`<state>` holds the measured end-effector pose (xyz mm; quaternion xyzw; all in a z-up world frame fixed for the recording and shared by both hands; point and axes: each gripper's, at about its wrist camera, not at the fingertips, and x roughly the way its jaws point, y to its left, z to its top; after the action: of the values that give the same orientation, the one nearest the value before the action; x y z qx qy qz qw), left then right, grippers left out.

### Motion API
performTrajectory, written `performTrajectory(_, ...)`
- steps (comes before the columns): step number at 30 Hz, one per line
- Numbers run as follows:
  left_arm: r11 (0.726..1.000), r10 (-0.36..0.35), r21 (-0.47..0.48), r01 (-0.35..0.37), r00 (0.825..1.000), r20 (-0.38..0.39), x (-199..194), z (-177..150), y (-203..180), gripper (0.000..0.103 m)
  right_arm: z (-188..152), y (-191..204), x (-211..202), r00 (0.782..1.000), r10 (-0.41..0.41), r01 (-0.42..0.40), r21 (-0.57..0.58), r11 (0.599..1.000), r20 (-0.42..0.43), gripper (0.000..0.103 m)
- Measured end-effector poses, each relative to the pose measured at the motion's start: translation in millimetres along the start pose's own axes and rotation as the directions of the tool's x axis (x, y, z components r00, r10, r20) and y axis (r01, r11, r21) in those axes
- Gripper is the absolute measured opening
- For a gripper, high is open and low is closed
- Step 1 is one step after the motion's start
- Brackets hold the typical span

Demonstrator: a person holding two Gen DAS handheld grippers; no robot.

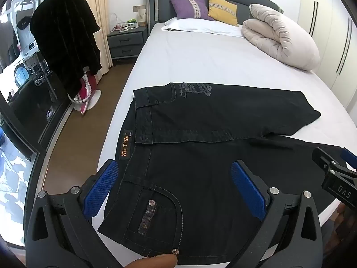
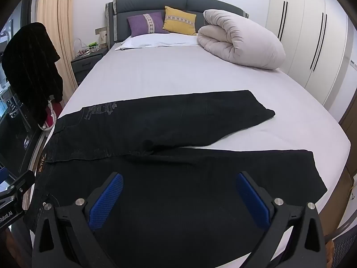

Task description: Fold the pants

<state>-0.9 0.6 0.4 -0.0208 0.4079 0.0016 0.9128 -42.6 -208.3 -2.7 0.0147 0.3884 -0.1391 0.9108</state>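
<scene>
Black jeans (image 1: 200, 160) lie spread flat across the near end of a white bed (image 1: 200, 62), waistband at the left, both legs running to the right. The far leg (image 2: 178, 116) slants away from the near leg (image 2: 200, 178). My left gripper (image 1: 176, 178) hovers open over the waist and back pocket, blue pads wide apart, nothing between them. My right gripper (image 2: 179, 189) hangs open above the near leg's thigh, also holding nothing. Its black body (image 1: 334, 174) shows at the right edge of the left wrist view.
A rolled beige duvet (image 1: 283, 35) and purple and yellow cushions (image 1: 200, 9) sit at the head of the bed. A grey nightstand (image 1: 127, 42) and a dark garment on a stand (image 1: 67, 38) are left of the bed. White wardrobes (image 2: 312, 44) line the right wall.
</scene>
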Motion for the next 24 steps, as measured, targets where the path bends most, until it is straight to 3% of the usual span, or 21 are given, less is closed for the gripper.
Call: performTrajectory(24,1.0,0.008,0.009,-0.007,1.0,-0.018,0.6,1.0,-0.7,0.103,-6.8,4.8,5.5,0.999,0.023,-0.023,-0.006,1.0,-0.023,0.103)
